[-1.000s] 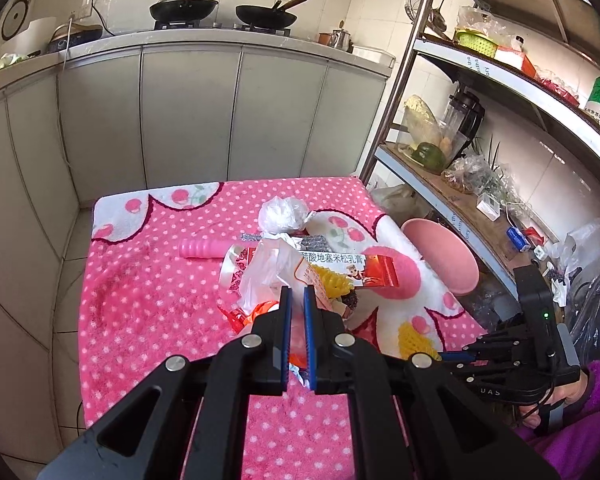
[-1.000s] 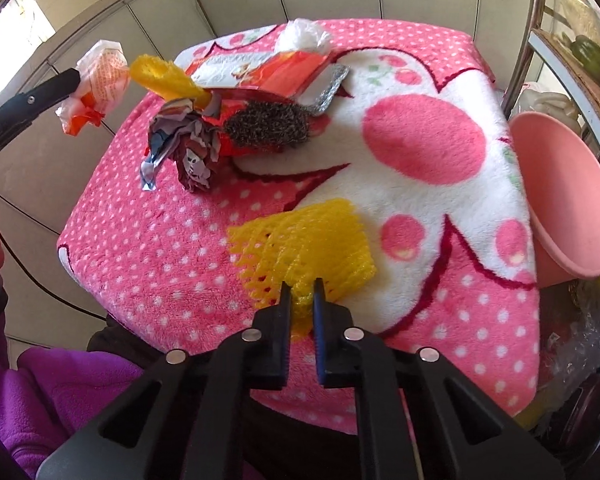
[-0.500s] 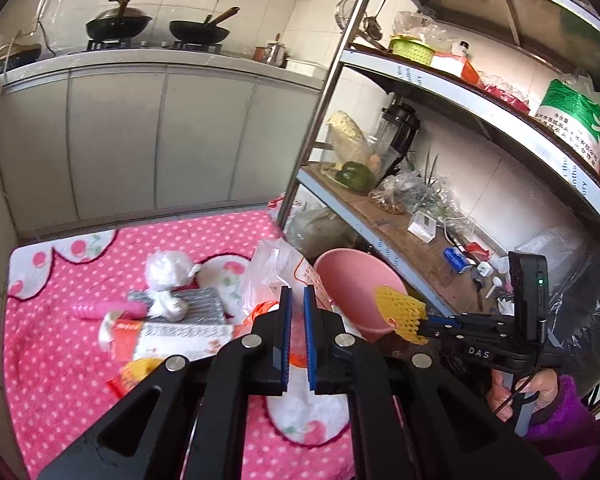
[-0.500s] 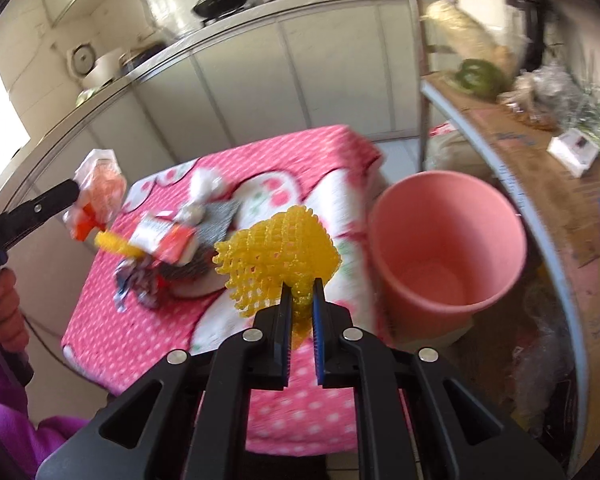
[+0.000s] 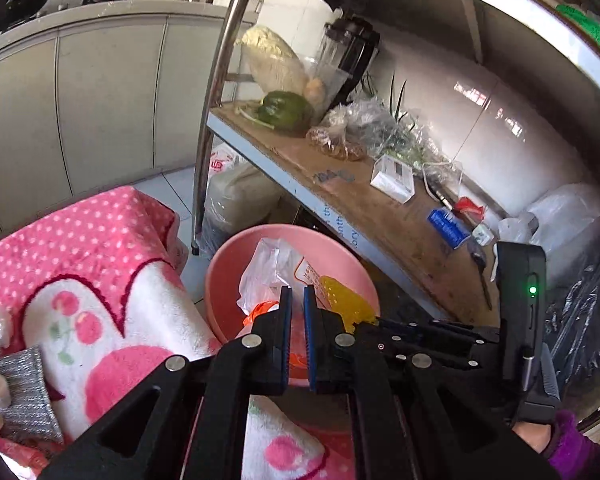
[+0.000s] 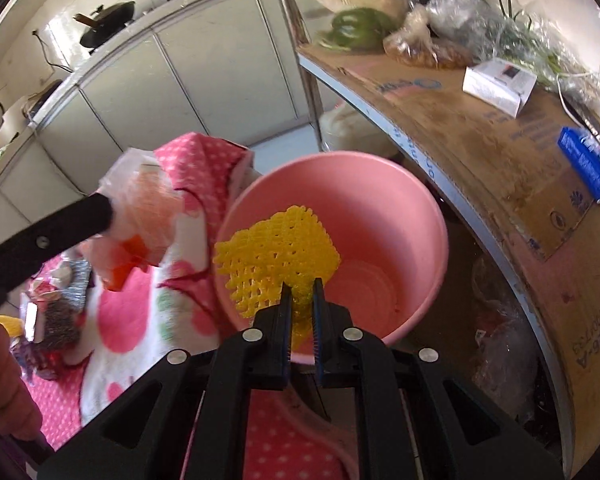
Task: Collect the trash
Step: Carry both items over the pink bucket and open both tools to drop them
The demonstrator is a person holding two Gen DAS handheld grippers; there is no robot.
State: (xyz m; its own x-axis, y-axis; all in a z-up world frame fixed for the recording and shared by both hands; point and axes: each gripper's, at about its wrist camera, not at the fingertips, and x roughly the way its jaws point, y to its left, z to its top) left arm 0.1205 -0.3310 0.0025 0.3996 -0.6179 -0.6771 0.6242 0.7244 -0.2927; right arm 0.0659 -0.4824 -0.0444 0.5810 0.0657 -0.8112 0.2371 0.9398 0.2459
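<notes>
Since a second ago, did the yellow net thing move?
Yes. The yellow foam net, pinched in the right tongs, left the pink blanket and now hangs over the pink bucket beside the table.

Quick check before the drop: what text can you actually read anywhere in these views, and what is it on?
"V2626-A": cardboard shelf liner, near edge, with a number below it too distorted to read.
Liner's blue logo, white box, blue packet, plastic wrapper in the left hand-held gripper: print too small or blurred.

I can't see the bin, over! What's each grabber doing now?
Left gripper shut on plastic bag. Right gripper shut on yellow foam net. Both over pink bucket. Nothing blocking.
</notes>
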